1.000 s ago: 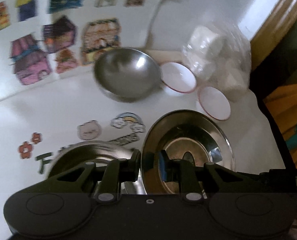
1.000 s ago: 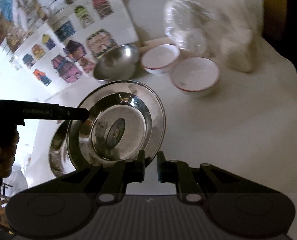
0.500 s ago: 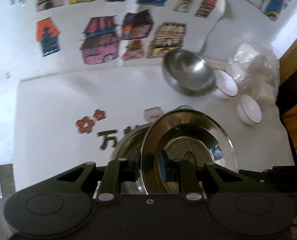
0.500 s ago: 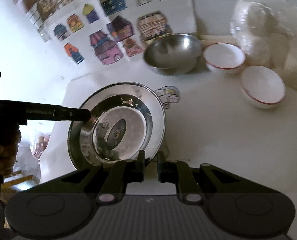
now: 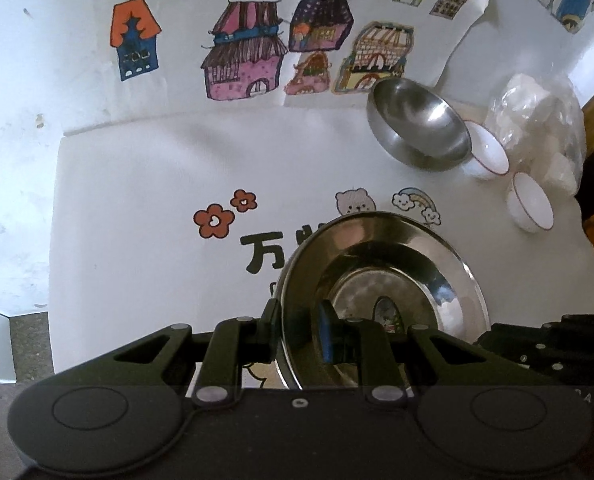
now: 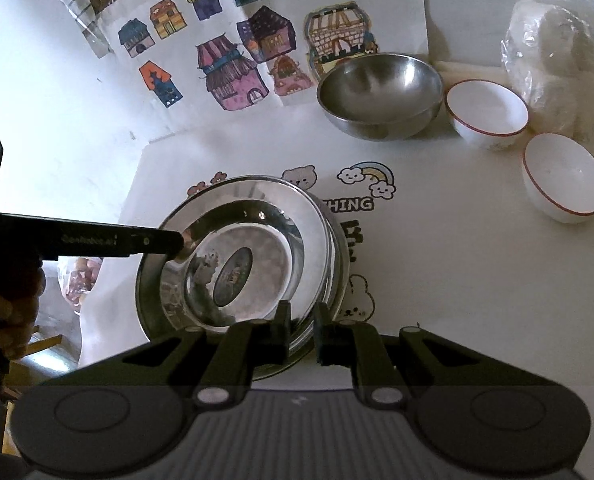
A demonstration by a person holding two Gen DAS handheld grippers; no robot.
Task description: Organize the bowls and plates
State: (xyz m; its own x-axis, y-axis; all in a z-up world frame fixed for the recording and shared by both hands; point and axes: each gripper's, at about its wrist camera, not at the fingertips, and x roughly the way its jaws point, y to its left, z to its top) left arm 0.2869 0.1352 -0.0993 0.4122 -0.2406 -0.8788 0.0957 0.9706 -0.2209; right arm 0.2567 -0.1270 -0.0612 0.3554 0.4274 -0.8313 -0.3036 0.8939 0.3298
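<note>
A shiny steel plate (image 5: 397, 272) is held between both grippers just above the white printed tablecloth (image 5: 137, 200). My left gripper (image 5: 299, 330) is shut on the plate's left rim; in the right wrist view it appears as a black bar, the left gripper (image 6: 173, 240). My right gripper (image 6: 301, 326) is shut on the near rim of the steel plate (image 6: 249, 240). The rim of a second steel plate (image 6: 343, 264) shows just under its right side. A steel bowl (image 6: 379, 92) and two white red-rimmed bowls (image 6: 485, 110) (image 6: 563, 178) stand at the back right.
A clear plastic bag of white lumps (image 6: 557, 60) lies behind the white bowls. Paper drawings of houses (image 5: 241, 60) cover the surface behind the table. The table's left edge (image 5: 55, 240) drops to a dark floor. A hand (image 6: 5, 300) grips the left tool.
Both grippers have carried the plate to the left across the table. The bowls now sit further right and away. The second plate, earlier exposed on the left, is now covered by the held one.
</note>
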